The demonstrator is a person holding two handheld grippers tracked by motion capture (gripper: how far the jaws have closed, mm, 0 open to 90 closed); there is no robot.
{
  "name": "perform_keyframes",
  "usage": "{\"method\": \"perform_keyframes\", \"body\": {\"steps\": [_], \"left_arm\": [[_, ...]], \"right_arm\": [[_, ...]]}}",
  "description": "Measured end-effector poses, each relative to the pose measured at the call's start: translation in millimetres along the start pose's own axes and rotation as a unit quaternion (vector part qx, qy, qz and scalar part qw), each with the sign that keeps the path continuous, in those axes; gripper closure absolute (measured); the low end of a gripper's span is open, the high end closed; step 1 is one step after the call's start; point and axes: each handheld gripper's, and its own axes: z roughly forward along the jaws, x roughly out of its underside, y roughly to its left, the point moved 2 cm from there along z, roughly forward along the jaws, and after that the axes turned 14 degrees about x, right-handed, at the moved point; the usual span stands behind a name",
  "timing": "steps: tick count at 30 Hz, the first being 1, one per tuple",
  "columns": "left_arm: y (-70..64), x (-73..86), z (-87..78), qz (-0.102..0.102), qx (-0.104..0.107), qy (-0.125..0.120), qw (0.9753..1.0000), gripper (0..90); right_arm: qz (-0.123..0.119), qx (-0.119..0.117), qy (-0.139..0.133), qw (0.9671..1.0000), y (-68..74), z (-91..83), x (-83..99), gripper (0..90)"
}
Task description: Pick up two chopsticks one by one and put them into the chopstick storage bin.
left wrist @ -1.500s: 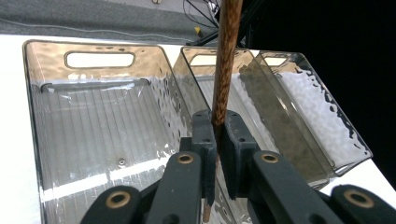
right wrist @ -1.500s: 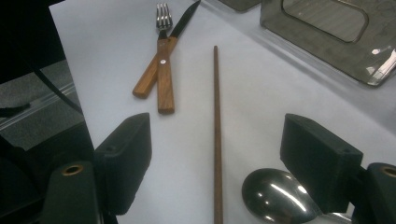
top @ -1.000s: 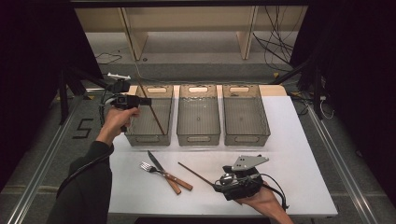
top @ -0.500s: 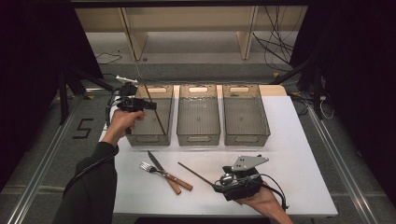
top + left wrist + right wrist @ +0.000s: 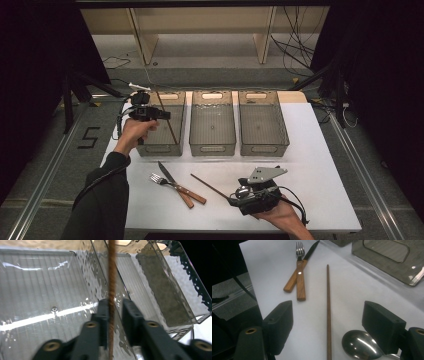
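Note:
A brown chopstick (image 5: 167,120) hangs tilted over the left clear bin (image 5: 156,149), and my left gripper (image 5: 164,115) is shut on it. In the left gripper view the chopstick (image 5: 111,285) runs upright between the jaws of the left gripper (image 5: 115,306), with the bin floor (image 5: 37,295) below. A second chopstick (image 5: 210,186) lies on the white table (image 5: 315,165). My right gripper (image 5: 236,196) stands open at its near end. In the right gripper view that chopstick (image 5: 328,290) lies between the wide-apart jaws of the right gripper (image 5: 328,311), and a metal spoon bowl (image 5: 358,345) rests by the right jaw.
A fork (image 5: 161,179) and a wooden-handled knife (image 5: 176,184) lie crossed left of the table chopstick; they appear as fork (image 5: 299,277) and knife (image 5: 298,270) in the right gripper view. The middle bin (image 5: 212,148) and right bin (image 5: 264,148) stand beside the left one.
My left gripper carried the chopstick a little farther over the left bin, and the stick tilted more. The right gripper has stayed put.

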Motion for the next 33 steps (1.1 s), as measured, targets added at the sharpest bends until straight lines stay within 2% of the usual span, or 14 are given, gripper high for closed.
{"method": "perform_keyframes", "body": {"steps": [3,4,5,9,13,19,23,29,33], "left_arm": [[-0.5,0.3,6.5,0.000,-0.014,0.018,0.9997,54.0],[-0.6,0.4,8.3,0.003,-0.026,0.025,0.9993,48.7],[-1.3,0.3,10.2,0.006,-0.037,0.028,0.9989,43.2],[-5.1,-2.0,14.7,0.011,-0.056,0.034,0.9978,26.5],[-7.8,-3.8,15.6,0.013,-0.070,0.043,0.9965,16.6],[-8.7,-1.0,10.0,0.012,-0.065,0.032,0.9973,16.4],[-12.3,5.2,2.4,0.015,-0.046,0.014,0.9987,16.5],[-22.3,22.8,-9.7,0.036,-0.018,-0.010,0.9991,16.5],[-30.6,39.1,-23.5,0.055,0.001,-0.036,0.9978,16.5]], "right_arm": [[-0.003,-0.001,0.000,1.0000,-0.2,-0.3,0.0,25.9],[-0.003,-0.003,0.000,1.0000,-0.2,-0.3,0.0,25.9],[-0.004,-0.003,0.000,1.0000,-0.1,-0.4,0.1,26.0],[-0.006,-0.005,-0.001,1.0000,0.2,-0.2,0.1,26.1],[-0.005,-0.007,-0.001,1.0000,0.0,-1.2,-0.2,26.2],[-0.003,-0.005,-0.001,1.0000,-0.1,-1.6,-0.5,26.3],[-0.003,-0.004,0.003,1.0000,-0.1,-1.2,-0.4,26.5],[-0.003,0.005,0.022,0.9997,0.8,-0.5,-0.9,28.5],[-0.005,0.010,0.037,0.9993,-0.6,-0.5,-1.6,29.7]]}}
